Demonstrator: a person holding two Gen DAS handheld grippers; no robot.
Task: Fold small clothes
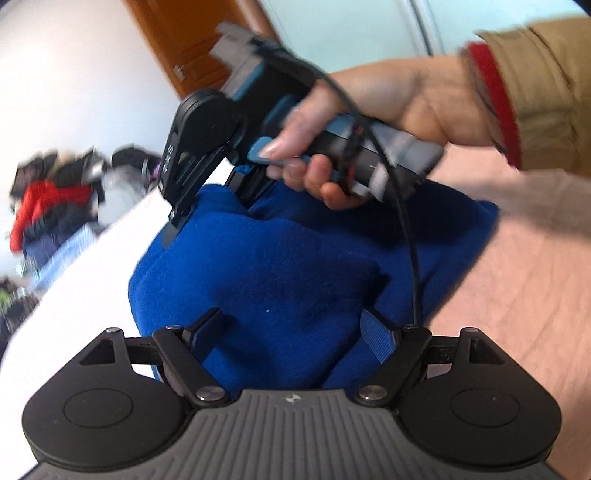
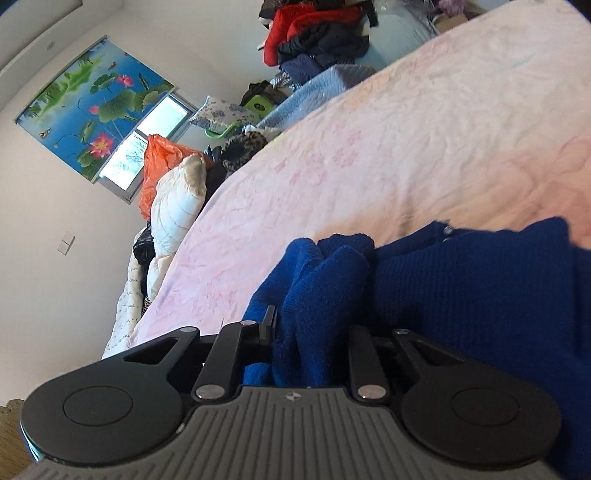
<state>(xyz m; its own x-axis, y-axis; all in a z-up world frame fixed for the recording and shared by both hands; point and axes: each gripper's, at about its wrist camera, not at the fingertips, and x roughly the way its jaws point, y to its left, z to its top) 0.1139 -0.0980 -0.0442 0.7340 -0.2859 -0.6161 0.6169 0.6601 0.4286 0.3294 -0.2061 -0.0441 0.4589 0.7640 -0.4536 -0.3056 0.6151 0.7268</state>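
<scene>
A blue fleece garment (image 1: 280, 266) lies bunched on the pink bedsheet (image 1: 517, 295). My left gripper (image 1: 295, 332) is open, its fingers spread wide over the near edge of the garment, with cloth between them. In the left wrist view the right gripper (image 1: 207, 206), held by a hand, presses into the far side of the garment. In the right wrist view my right gripper (image 2: 310, 332) has a thick fold of the blue garment (image 2: 461, 302) between its fingers; the right finger is mostly hidden by cloth.
The pink bedsheet (image 2: 369, 155) stretches far ahead. A pile of red and dark clothes (image 2: 314, 33) lies at the bed's far end. A white pillow (image 2: 173, 206) and an orange bag (image 2: 159, 162) sit beside the bed. A wooden door (image 1: 192, 40) stands behind.
</scene>
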